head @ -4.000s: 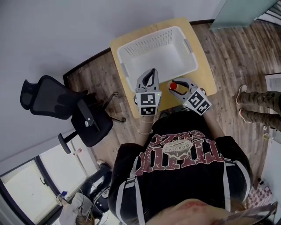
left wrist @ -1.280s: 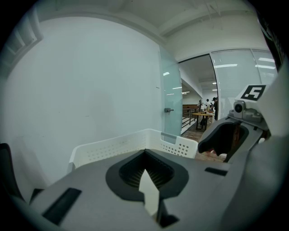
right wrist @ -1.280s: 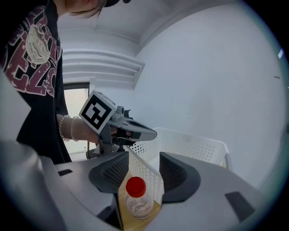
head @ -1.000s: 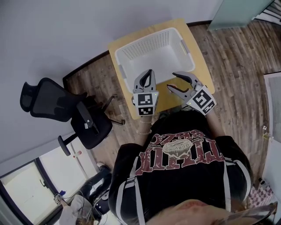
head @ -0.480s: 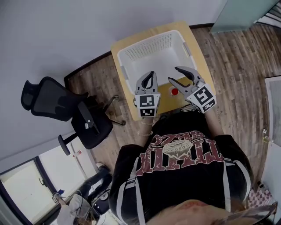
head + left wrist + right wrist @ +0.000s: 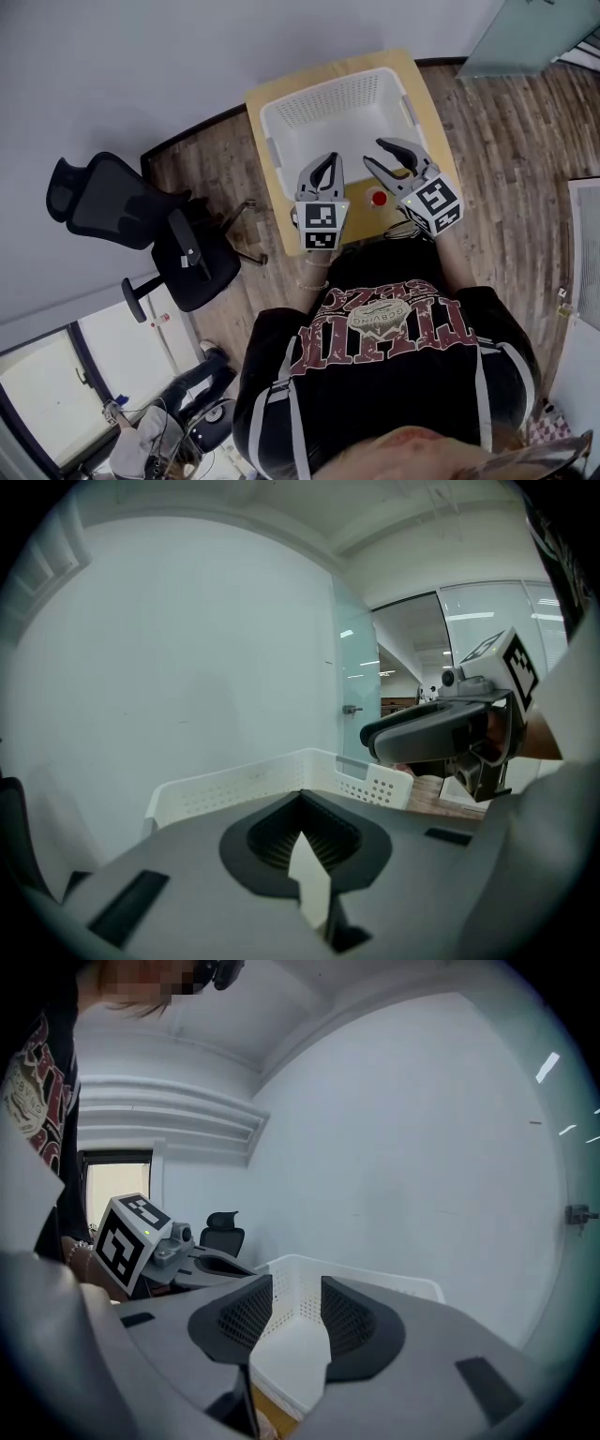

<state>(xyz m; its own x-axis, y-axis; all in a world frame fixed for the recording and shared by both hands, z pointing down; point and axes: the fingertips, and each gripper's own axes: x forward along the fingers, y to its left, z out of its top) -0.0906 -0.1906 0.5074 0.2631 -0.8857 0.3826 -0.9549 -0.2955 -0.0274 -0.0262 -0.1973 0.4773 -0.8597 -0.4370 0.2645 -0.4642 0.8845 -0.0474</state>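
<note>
change noted: the right gripper [image 6: 373, 153] has been lifted off the red-capped bottle [image 6: 379, 198]. 1.3 s ago the bottle stood between its jaws in the right gripper view, and now only the white basket [image 6: 375, 1279] is seen through that gap.
right jaws: held apart, with nothing between them [image 6: 295, 1283].
left jaws: brought together on nothing in the left gripper view [image 6: 302, 797]. the left gripper [image 6: 328, 159] is held over the near rim of the basket.
bottle position: it stands upright on the bench [image 6: 439, 141], just outside the near wall of the basket [image 6: 328, 89]. it lies between the two grippers and nearer the right one, with no contact from either made out.
meaning: the bottle is judged to be released and standing free. it is outside the basket, and the basket is seen empty in the head view.
against 4.0 s ago: the red cap was then seen right at the right jaws' tips. now it is seen clear of them and lower in the head view.
against 1.3 s ago, left gripper view: the right gripper was then seen nearly end-on. now it is seen side-on and higher, stretched above the basket's far corner [image 6: 375, 780].
left gripper, same interval: no change is noted in its jaws or its aim.
surroundings: an office chair [image 6: 112, 211] stands well apart, to the left of the bench.
</note>
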